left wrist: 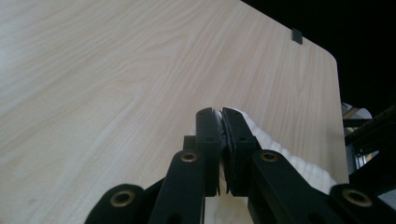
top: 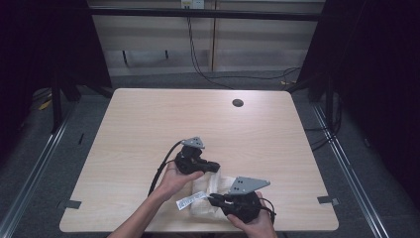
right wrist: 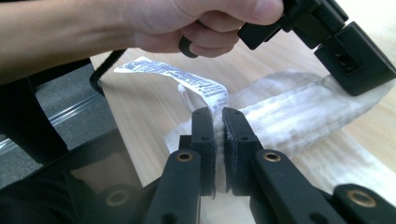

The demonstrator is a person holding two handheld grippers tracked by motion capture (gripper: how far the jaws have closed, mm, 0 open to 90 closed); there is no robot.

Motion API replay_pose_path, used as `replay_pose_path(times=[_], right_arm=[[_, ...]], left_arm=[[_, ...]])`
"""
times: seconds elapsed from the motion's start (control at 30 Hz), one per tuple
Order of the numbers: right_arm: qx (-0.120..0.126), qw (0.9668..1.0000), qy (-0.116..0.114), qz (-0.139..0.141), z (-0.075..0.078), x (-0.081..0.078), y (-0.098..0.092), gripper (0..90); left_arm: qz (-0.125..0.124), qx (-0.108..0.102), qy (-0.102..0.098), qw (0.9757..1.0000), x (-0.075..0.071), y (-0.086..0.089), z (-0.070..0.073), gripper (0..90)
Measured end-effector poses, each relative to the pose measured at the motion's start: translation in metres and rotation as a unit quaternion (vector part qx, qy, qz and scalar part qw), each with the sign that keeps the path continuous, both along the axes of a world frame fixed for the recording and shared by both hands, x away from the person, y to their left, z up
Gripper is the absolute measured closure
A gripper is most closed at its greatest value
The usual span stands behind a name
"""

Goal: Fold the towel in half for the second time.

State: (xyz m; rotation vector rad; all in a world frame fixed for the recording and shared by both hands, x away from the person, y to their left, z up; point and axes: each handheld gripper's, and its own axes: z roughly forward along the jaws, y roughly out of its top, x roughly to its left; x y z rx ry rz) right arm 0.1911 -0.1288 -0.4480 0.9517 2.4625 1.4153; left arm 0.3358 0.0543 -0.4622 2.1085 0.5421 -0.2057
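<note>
A folded white cloth (top: 212, 184) lies near the table's front edge between my two hands. My left gripper (top: 214, 167) is shut on the cloth's far end; in the left gripper view the jaws (left wrist: 220, 115) pinch a thin edge of the white cloth (left wrist: 285, 151). My right gripper (top: 211, 199) is shut on the near end of the cloth (right wrist: 299, 116), right beside its printed white label (right wrist: 180, 74). The label (top: 191, 201) sticks out to the left. In the right gripper view the left gripper (right wrist: 357, 67) presses on the cloth's other end, held by a hand (right wrist: 187, 23).
The light wooden table (top: 198, 119) has a round cable hole (top: 237, 102) at the back. Tape marks sit near the front corners (top: 328, 200). Dark floor, metal rails and cables surround the table.
</note>
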Motion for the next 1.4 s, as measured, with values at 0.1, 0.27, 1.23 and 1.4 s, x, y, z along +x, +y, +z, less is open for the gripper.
replay_pose_path(times=[0.1, 0.27, 1.23, 1.4], right_arm=[[-0.001, 1.0, 0.004, -0.003, -0.006, -0.003, -0.002, 83.7], [0.004, 0.9998, 0.01, -0.015, -0.01, -0.005, -0.007, 83.6], [-0.059, 0.9964, 0.033, -0.051, -0.032, -0.019, -0.034, 73.0], [-0.053, 0.996, 0.038, -0.06, -0.029, -0.024, -0.036, 62.7]], left_arm=[[-0.004, 0.01, -0.001, 0.9999, -0.002, -0.004, -0.004, 86.3], [-0.005, 0.018, 0.001, 0.9998, -0.003, -0.013, -0.011, 86.3], [-0.017, 0.02, 0.044, 0.9987, 0.003, -0.041, -0.03, 85.0], [-0.022, 0.013, 0.049, 0.9985, 0.002, -0.043, -0.03, 83.7]])
